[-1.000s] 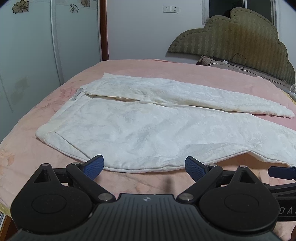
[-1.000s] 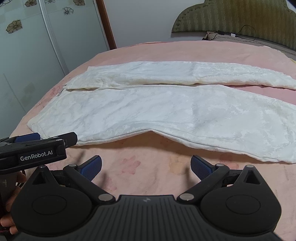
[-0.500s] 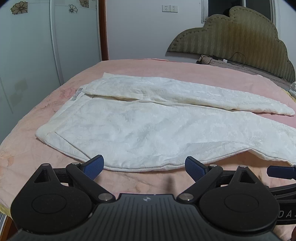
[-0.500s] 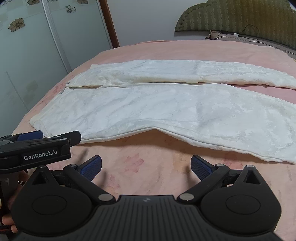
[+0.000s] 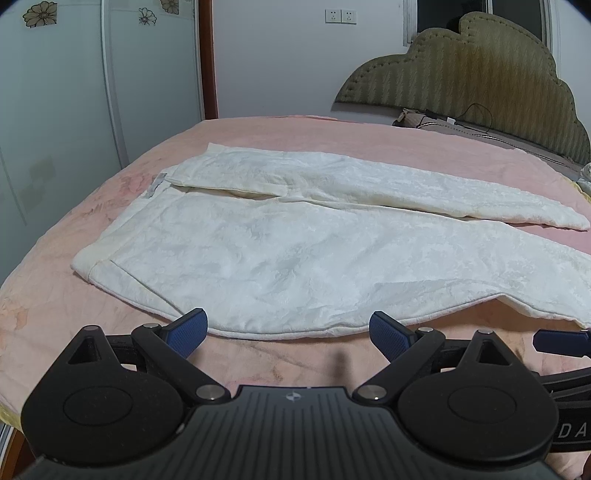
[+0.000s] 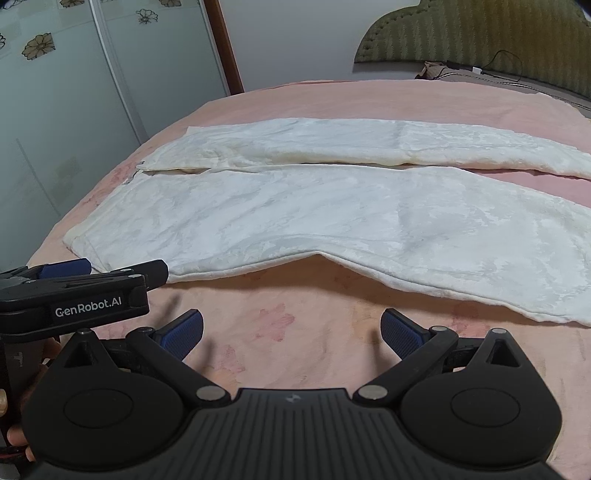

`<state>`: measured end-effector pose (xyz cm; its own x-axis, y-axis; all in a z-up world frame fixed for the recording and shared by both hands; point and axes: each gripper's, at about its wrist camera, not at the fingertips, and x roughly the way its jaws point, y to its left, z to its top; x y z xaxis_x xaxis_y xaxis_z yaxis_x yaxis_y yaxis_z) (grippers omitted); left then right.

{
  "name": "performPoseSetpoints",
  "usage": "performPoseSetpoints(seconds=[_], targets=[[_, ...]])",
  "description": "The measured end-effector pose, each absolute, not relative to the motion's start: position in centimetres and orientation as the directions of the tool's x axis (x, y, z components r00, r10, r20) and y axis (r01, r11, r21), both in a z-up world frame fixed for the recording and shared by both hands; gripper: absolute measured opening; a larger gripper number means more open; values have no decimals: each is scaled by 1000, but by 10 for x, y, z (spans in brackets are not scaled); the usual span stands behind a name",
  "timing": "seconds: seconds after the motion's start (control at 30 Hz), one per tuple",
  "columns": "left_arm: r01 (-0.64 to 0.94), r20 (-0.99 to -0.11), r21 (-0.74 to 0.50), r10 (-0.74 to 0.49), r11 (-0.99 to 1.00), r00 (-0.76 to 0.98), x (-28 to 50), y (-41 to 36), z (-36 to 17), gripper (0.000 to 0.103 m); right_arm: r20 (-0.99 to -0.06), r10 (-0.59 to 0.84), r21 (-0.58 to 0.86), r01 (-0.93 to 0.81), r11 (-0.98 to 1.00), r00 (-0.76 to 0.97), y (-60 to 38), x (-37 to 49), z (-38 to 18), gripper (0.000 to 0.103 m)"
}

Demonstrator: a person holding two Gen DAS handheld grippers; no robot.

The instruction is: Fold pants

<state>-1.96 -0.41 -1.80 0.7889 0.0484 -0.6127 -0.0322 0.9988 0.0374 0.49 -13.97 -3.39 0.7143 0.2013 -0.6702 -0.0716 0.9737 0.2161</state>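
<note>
The left tool (image 5: pixel 288 330) sits low over the near edge of a bed, its two blue-padded fingers spread wide apart with nothing between them. Its fingertips (image 5: pixel 186 332) hover just short of the near hem of a pair of white pants (image 5: pixel 295 251), close to the fabric but not gripping it. Whether the pads brush the cloth cannot be told.

The right tool (image 6: pixel 291 334) is likewise spread wide and holds nothing. It hangs over bare pink bedding, a little back from the pants' (image 6: pixel 332 221) near edge. In the right wrist view, the left tool (image 6: pixel 103 280) shows from the side at the far left, a black body printed "GenRobot.AI", its tip reaching the pants' near edge close to the waistband corner. In the left wrist view, a blue fingertip of the right tool (image 5: pixel 559 341) pokes in at the right edge.

The pants lie flat and spread out on the bed, waistband (image 5: pixel 110 243) to the left, both legs running off to the right. The near leg is wide and lies closest to the tools; the far leg (image 5: pixel 388 188) lies behind it, with a wedge of bedding showing between the two toward the right.

The bed wears a pink sheet (image 5: pixel 295 133) with faint floral marks. Beyond it stands a padded, scalloped olive headboard (image 5: pixel 480 77), with a dark cable (image 5: pixel 476 118) lying at its foot. To the left are pale sliding wardrobe doors (image 5: pixel 66 110) with flower decals, and on the back wall are two white sockets (image 5: pixel 340 16).
</note>
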Motion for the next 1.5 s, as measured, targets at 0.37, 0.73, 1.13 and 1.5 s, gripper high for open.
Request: performPoseSetpoints(seconds=[0.37,0.73,1.13,1.5], targets=[[-49,-557,-3,39,999,829,-17,11,-5,96,-594,251,235,-134,963,764,-141,-6,-19,103],[-201,-532,-3,169,980,830,67,47,9,97,-551,124,72,-101,992,825,-159,52,-11,103],[-235,-567,65,229,970,791,122,66,-38,97,-480,227,-68,-295,953,847,-161,109,13,103],[-191,-574,120,225,974,787,127,61,-64,103,-611,392,83,-438,895,688,-119,370,-25,78]])
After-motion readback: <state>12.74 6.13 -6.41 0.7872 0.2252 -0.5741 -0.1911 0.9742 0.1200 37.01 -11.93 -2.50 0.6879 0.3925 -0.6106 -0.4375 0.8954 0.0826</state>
